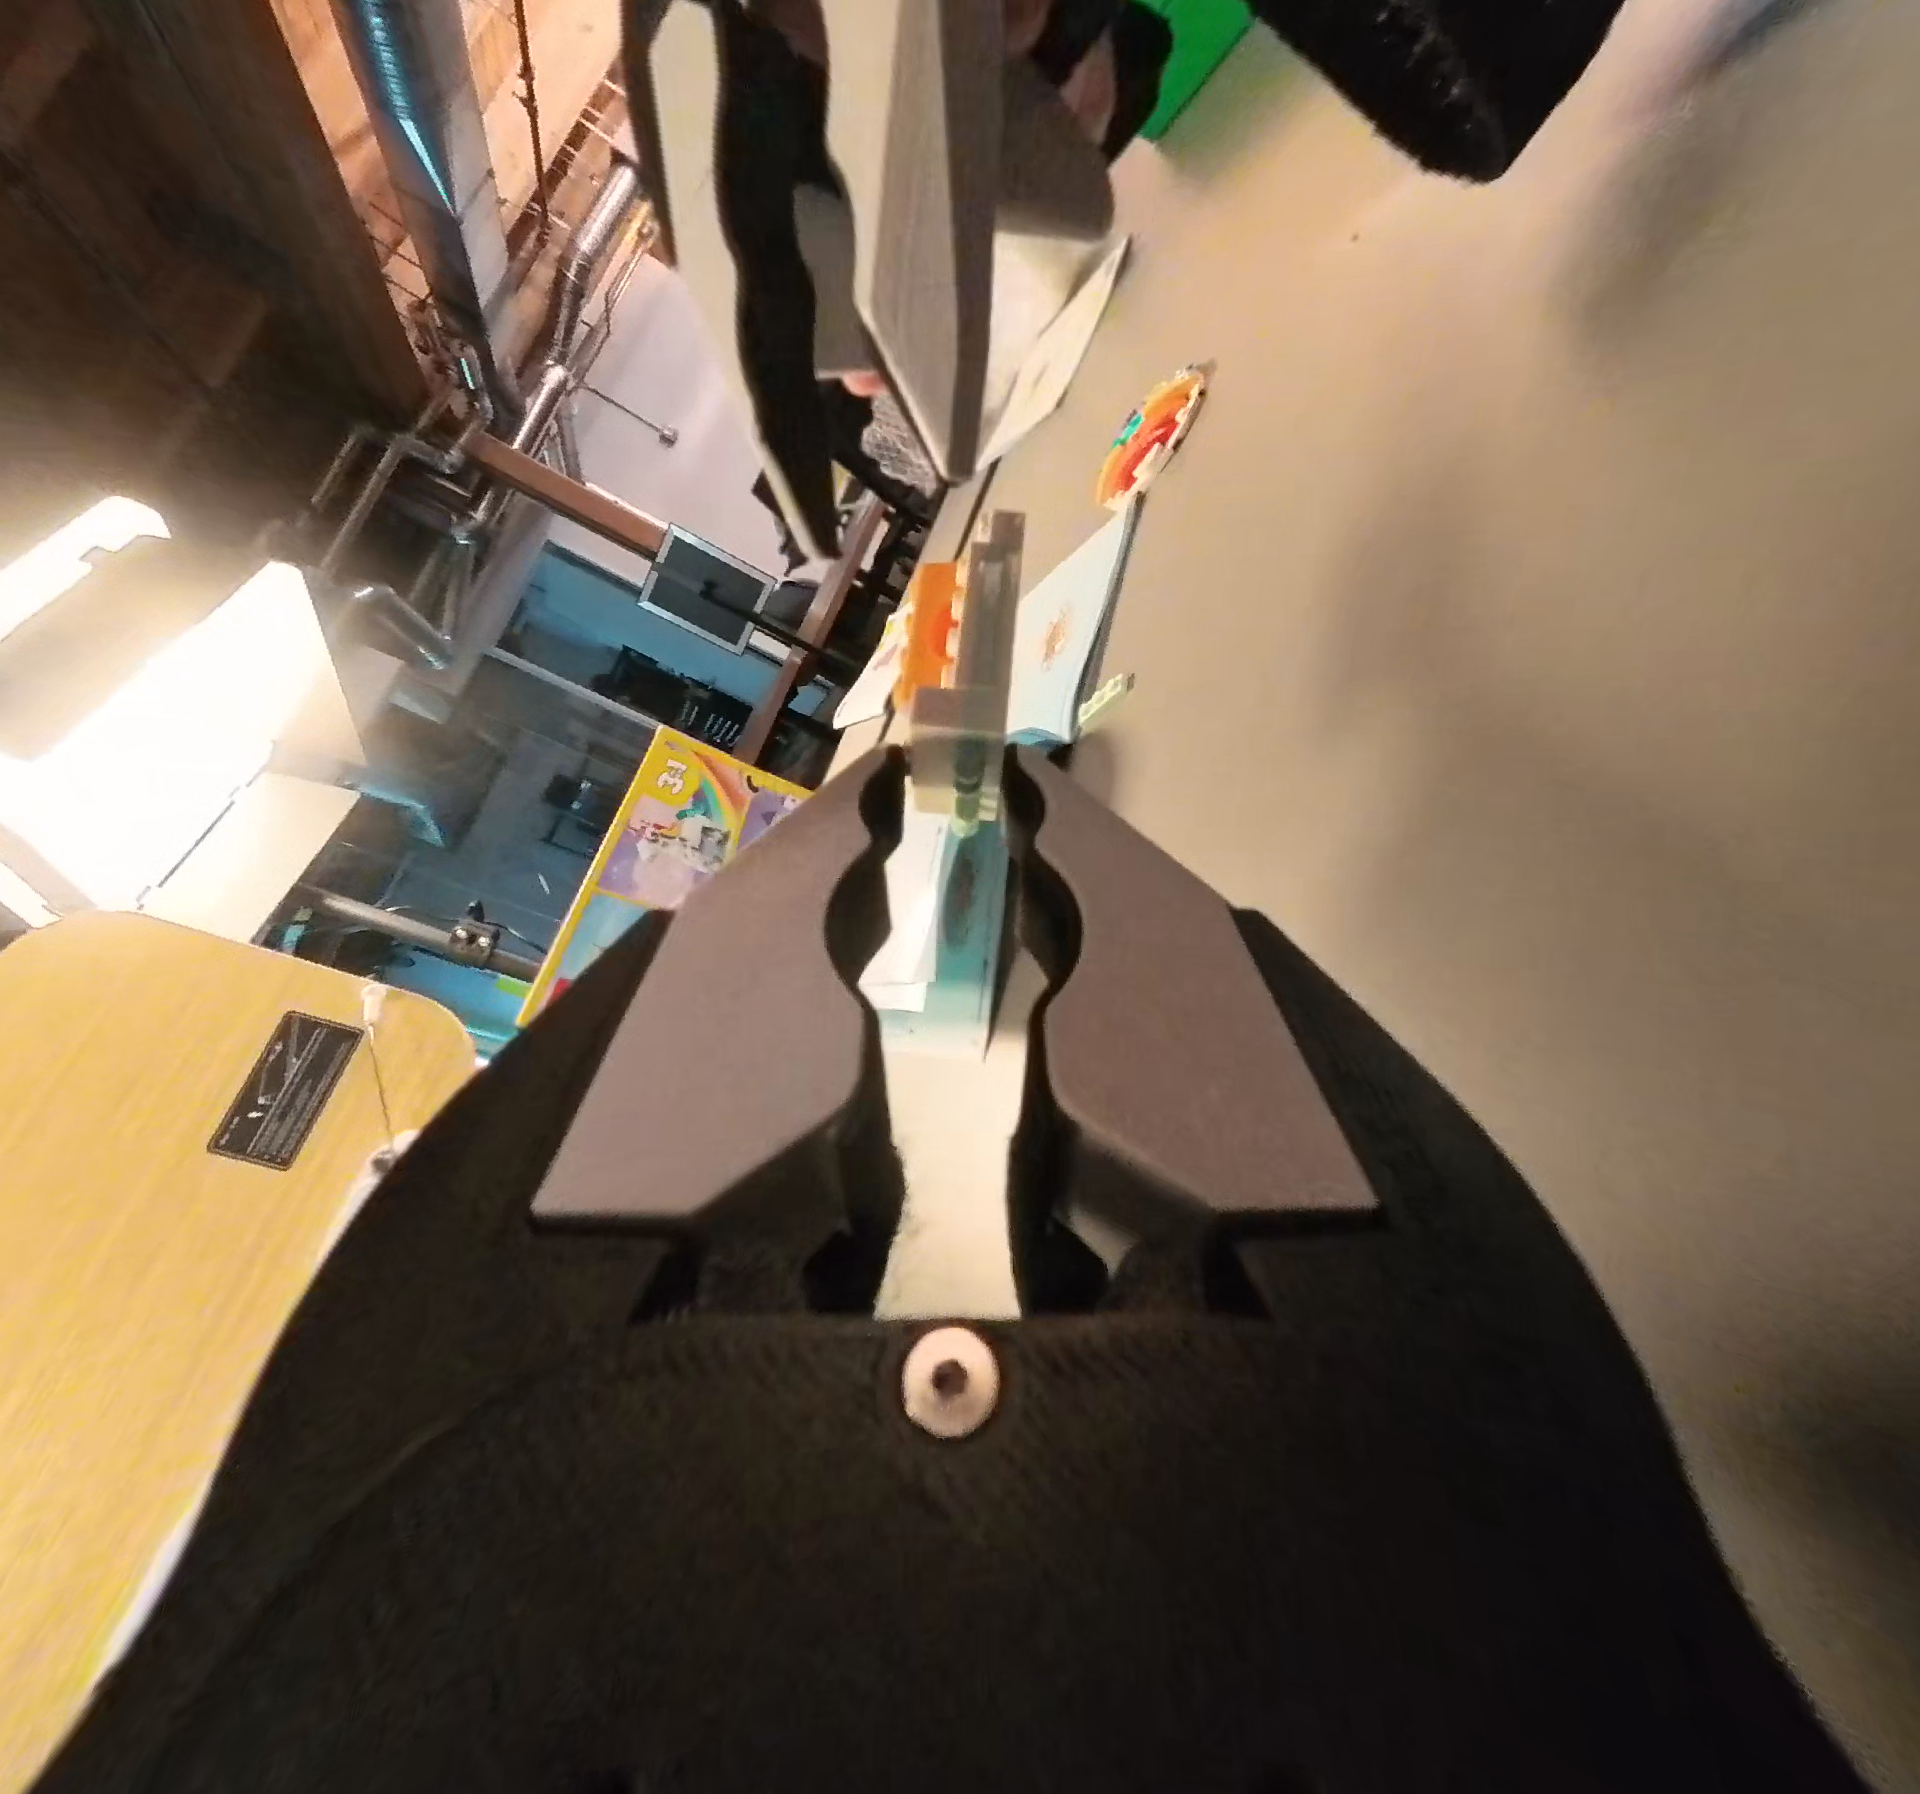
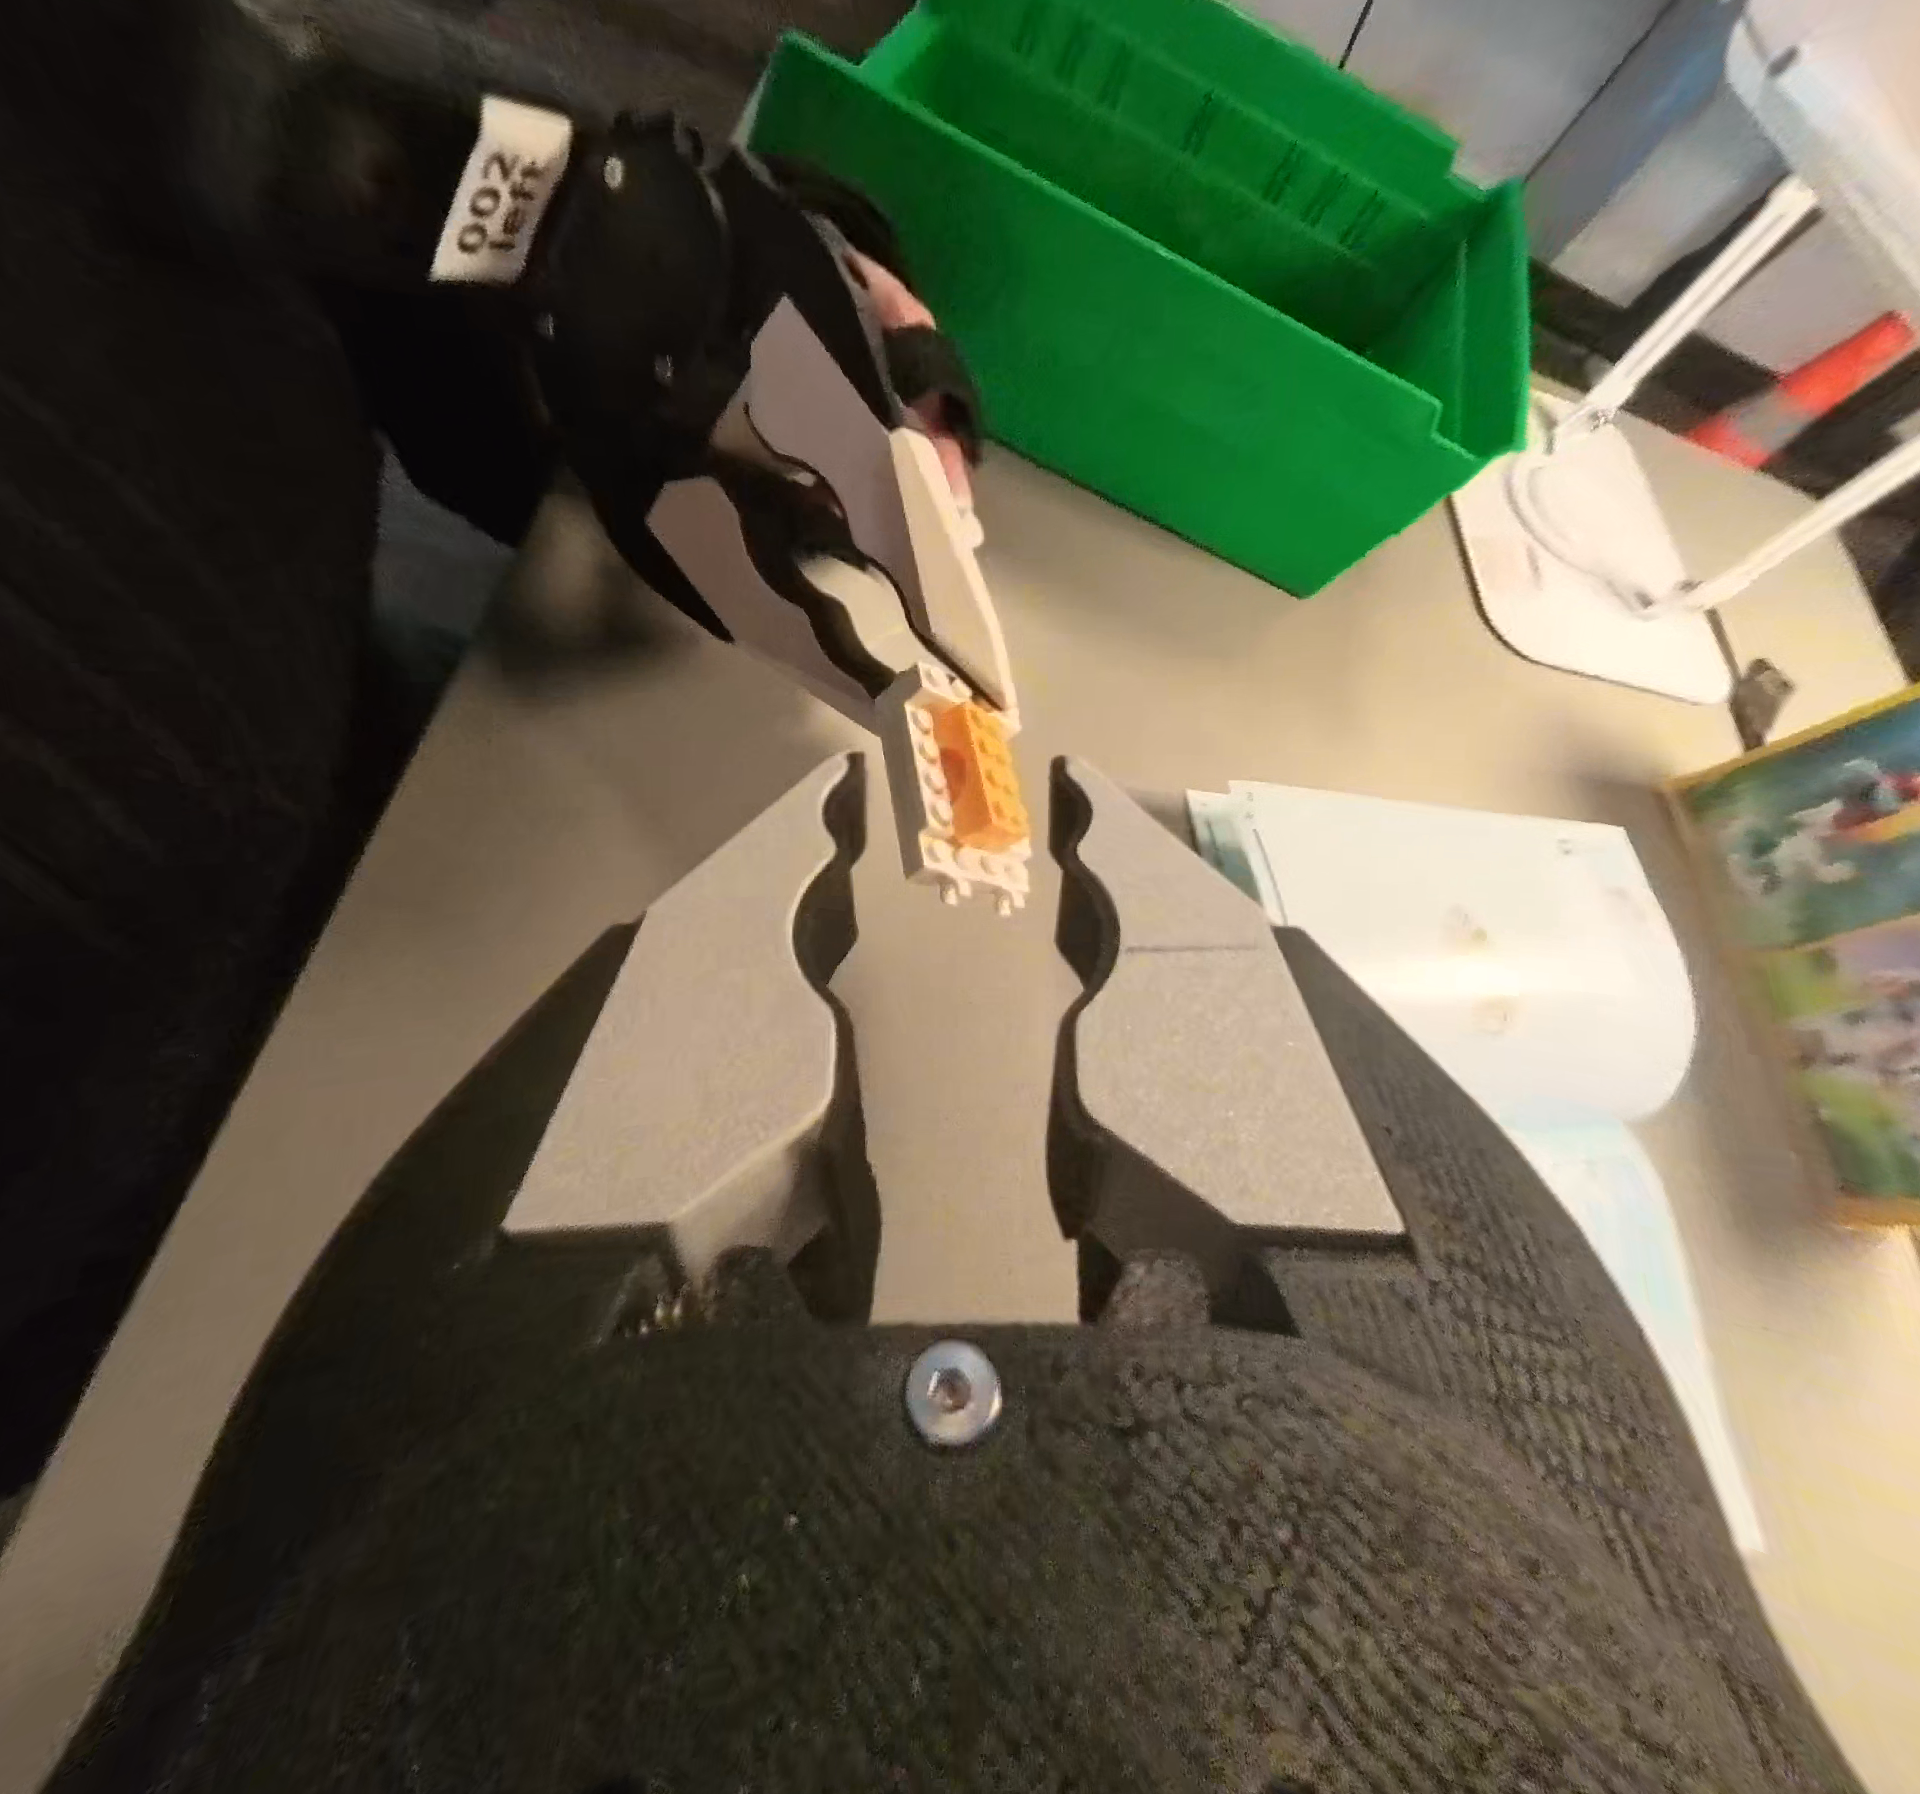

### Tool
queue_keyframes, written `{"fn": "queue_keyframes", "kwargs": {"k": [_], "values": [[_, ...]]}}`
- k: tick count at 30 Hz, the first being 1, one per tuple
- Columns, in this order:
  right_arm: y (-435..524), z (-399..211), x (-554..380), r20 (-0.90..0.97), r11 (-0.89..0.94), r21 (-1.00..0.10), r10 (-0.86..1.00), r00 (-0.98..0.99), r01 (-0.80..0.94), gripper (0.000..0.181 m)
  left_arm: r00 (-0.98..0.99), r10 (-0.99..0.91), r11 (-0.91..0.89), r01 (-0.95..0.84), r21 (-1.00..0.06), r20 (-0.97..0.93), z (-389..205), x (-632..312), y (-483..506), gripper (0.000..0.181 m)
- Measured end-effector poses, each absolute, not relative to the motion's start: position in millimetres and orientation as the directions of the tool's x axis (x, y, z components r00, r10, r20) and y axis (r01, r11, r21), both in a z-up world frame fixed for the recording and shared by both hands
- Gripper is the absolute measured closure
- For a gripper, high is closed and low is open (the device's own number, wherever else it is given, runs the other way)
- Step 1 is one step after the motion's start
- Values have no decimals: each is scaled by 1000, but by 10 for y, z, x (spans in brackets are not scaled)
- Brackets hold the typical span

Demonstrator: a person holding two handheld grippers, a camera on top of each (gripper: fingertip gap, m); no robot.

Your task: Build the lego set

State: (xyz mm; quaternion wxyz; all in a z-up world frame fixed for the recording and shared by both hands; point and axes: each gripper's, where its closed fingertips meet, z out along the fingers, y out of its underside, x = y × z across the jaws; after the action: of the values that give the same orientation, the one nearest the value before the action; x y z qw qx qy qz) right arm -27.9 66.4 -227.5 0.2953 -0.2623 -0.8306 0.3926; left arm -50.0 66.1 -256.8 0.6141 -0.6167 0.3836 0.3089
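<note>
The lego assembly (image 2: 961, 788) is white with an orange brick set in it. Both tongs (image 2: 956, 809) are grey on black bodies. The bin (image 2: 1143, 310) is bright green, the counter (image 2: 623, 757) beige.

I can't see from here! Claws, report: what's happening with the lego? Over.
Left claw shut on white-and-orange lego assembly, held above table. Right claw open, empty, fingers flanking assembly, not touching. Nothing in the way.

In the right wrist view the lego assembly (image 2: 961, 799) hangs just before the open jaws, between their tips, above the table (image 2: 644, 809). The bin (image 2: 1143, 373) stands behind it, the booklet (image 2: 1455, 934) lies right of the jaws, and the box (image 2: 1829, 944) lies further right.
</note>
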Motion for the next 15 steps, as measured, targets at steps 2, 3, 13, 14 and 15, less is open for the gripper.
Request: {"fn": "queue_keyframes", "kwargs": {"k": [2,3,13,14,15], "values": [[716,-2296,-255,269,549,-804,680,-682,230,150,522,-93,52,-848,-528,-848,-2559,-499,658,164],[739,-2323,-243,272,558,-794,681,-680,241,150,523,-91,50,-847,-529,-847,-2557,-506,658,164],[629,-2438,-215,232,552,-793,664,-710,257,145,540,-86,52,-837,-545,-838,-2540,-523,654,164],[632,-2437,-218,236,555,-791,663,-710,256,145,544,-86,52,-834,-549,-835,-2537,-524,654,164],[647,-2430,-228,252,563,-788,664,-704,249,144,545,-86,52,-833,-550,-834,-2536,-524,656,164]]}}
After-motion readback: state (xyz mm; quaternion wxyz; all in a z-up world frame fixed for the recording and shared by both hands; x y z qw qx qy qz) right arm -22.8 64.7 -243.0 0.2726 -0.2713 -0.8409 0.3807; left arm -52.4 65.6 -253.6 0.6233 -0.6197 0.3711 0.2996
